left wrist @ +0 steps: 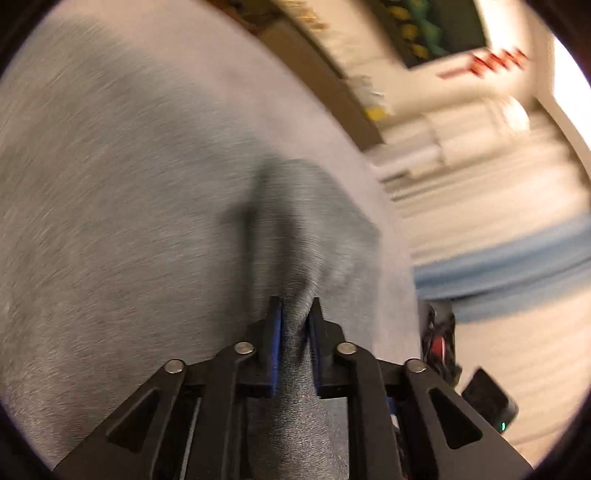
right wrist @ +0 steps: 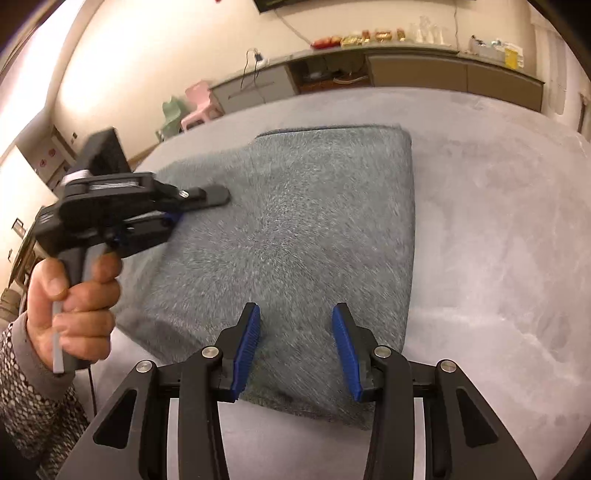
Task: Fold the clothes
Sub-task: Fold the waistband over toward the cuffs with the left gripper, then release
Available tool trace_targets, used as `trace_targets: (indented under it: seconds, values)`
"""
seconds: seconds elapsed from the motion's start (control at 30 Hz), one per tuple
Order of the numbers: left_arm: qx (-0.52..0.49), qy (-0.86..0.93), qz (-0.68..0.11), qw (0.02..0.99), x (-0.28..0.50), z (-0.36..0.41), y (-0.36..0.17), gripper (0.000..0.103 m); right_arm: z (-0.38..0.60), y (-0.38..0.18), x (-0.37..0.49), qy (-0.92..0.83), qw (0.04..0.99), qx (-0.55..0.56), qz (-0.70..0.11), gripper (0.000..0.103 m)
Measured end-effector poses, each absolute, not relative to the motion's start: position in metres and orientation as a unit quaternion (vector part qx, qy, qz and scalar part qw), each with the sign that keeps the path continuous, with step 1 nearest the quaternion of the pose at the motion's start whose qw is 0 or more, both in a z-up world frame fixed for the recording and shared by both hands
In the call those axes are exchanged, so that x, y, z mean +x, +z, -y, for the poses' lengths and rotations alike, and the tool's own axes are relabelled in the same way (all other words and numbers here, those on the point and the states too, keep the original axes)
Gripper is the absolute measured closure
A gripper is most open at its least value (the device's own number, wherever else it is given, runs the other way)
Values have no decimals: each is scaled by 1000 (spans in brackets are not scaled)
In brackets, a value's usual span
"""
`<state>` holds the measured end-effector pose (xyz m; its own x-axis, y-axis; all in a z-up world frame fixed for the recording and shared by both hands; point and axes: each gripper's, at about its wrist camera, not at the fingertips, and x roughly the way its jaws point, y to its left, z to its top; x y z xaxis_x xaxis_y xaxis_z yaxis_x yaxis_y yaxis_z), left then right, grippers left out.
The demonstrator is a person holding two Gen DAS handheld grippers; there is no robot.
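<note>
Clamping a bunched fold of grey garment (left wrist: 295, 258), left gripper (left wrist: 295, 317) has jaws pinched tight. Right gripper (right wrist: 295, 332) hovers wide apart, empty, above the garment folded on the bed (right wrist: 498, 221).

I am looking into what seems a lived-in home room: a long low cabinet (right wrist: 417, 74) is running along the cream wall, its top holding packets of snacks (right wrist: 354, 38) and clear bottles (right wrist: 428, 33). Small plastic children's chairs, pink (right wrist: 199, 107) and green (right wrist: 173, 110), are standing beside it, and a charger cable (right wrist: 255, 70) is hanging from a wall socket
</note>
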<state>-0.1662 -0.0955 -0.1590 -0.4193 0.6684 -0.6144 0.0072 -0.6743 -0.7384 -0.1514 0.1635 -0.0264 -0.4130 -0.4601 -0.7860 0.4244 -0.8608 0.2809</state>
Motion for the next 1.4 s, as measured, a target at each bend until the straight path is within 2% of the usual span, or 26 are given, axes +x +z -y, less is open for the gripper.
trace_targets:
  seconds: [0.07, 0.23, 0.27, 0.3, 0.33, 0.4, 0.5, 0.57, 0.63, 0.7, 0.83, 0.97, 1.1, 1.23, 1.3, 1.4]
  values:
    - [-506, 772, 334, 189, -159, 99, -159, 51, -157, -27, -150, -838, 268, 475, 8, 60]
    - [-529, 788, 256, 186, -124, 89, -146, 47, -162, -15, -141, -841, 272, 468, 6, 60]
    - [-534, 791, 233, 186, -120, 81, -147, 50, -163, -13, -139, -841, 272, 467, 5, 60]
    - [-540, 795, 209, 180, -124, 61, -151, 74, -164, -11, -137, -842, 273, 466, 5, 60]
    - [-540, 797, 201, 181, -125, 49, -150, 83, -164, -9, -136, -841, 273, 467, 7, 60]
    - [-533, 799, 205, 191, -122, 46, -144, 90, -165, -5, -136, -839, 268, 473, 22, 60]
    - [-530, 756, 307, 229, -128, 61, -142, 91, -167, -3, -135, -837, 279, 469, 31, 60]
    - [-553, 741, 318, 209, -133, 71, -160, 91, -168, -2, -133, -835, 290, 467, 34, 60]
    - [-571, 737, 301, 202, -138, 72, -173, 90, -167, -2, -132, -832, 298, 468, 33, 60]
    - [-566, 758, 259, 197, -138, 66, -165, 84, -161, -11, -131, -826, 296, 479, 11, 61]
    - [-536, 806, 181, 176, -137, 58, -135, 81, -159, -8, -127, -829, 290, 478, -3, 61]
    - [-521, 816, 180, 173, -126, 58, -129, 80, -173, 8, -126, -855, 277, 438, 13, 61]
    - [-540, 813, 154, 157, -126, 48, -146, 80, -175, -25, -145, -822, 256, 508, 17, 61]
    - [-509, 833, 159, 147, -110, 68, -123, 78, -174, -4, -142, -851, 237, 468, -24, 61]
    - [-479, 854, 167, 113, -98, 99, -106, 65, -176, -8, -147, -844, 230, 484, -24, 61]
    - [-433, 880, 190, 46, -74, 169, -84, 59, -174, -15, -150, -836, 227, 500, -24, 60]
